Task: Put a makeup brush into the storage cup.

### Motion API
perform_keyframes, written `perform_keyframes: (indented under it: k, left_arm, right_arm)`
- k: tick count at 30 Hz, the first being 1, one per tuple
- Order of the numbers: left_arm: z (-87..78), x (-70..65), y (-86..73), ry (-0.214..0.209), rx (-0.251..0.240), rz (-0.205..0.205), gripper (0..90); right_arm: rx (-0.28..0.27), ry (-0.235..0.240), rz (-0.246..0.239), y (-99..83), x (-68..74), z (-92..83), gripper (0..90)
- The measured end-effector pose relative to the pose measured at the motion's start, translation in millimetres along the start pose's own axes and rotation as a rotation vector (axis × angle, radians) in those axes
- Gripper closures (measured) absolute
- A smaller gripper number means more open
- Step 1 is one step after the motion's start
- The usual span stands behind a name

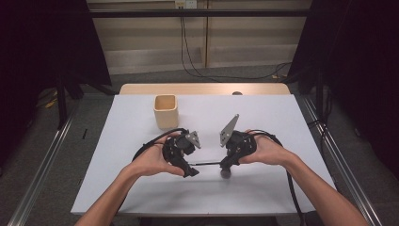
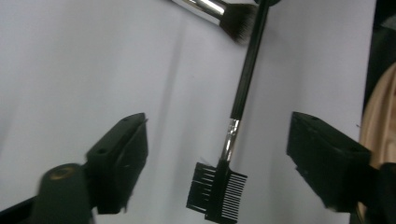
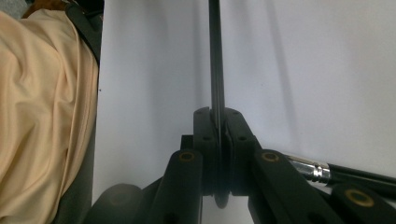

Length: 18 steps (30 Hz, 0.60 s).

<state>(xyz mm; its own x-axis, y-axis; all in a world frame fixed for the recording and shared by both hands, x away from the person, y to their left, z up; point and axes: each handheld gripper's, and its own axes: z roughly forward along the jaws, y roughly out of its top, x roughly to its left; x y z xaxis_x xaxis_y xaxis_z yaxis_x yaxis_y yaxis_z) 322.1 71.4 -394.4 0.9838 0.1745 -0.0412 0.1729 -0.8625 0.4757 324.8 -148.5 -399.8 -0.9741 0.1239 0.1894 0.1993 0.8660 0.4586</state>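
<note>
Left gripper view shows comb brush (image 2: 219,189) — right gripper (image 3: 217,122) clamps handle.

— On the white table (image 1: 141,188)?
— Beige cup (image 1: 165,111) upright at the back. Nearer, left gripper (image 1: 190,171) and right gripper (image 1: 226,170) facing each other, joined by a thin black rod (image 1: 207,164).

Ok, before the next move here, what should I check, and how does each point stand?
1. Right gripper clamped on the brow comb handle: ok.
2. Left gripper fingers off the comb: ok, open, one on each side.
3. Comb lifted off the table: cannot tell.
4. Makeup brush apart from the comb handle: cannot tell, they overlap.
5. Beige cup upright: ok.
</note>
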Motion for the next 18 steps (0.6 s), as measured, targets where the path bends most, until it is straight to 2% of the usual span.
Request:
perform_keyframes:
  k: [1, 5, 7, 12, 18]
  left_arm:
    - [-1.6, -1.6, -1.5, 0.031, -0.021, 0.005, 14.7]
    - [-7.5, -5.7, -7.0, 0.052, -0.070, -0.011, 7.5]
    - [-8.4, -3.7, -12.2, 0.063, -0.099, -0.051, 5.2]
    - [-11.5, 0.9, -26.4, 0.112, -0.141, -0.103, 5.4]
    - [-16.8, 5.3, -41.7, 0.118, -0.203, -0.159, 4.8]
  right_arm:
    - [0.001, 0.000, 0.003, -0.6, 0.1, -0.8, 85.8]
    - [-0.002, -0.004, 0.026, -4.9, -3.4, -4.9, 85.7]
    - [-0.007, -0.012, 0.024, -7.2, -4.6, -5.8, 85.8]
    - [-0.011, -0.031, 0.049, -13.9, -4.6, -7.9, 85.6]
    - [-0.044, -0.059, 0.081, -24.2, -4.9, -13.1, 85.6]
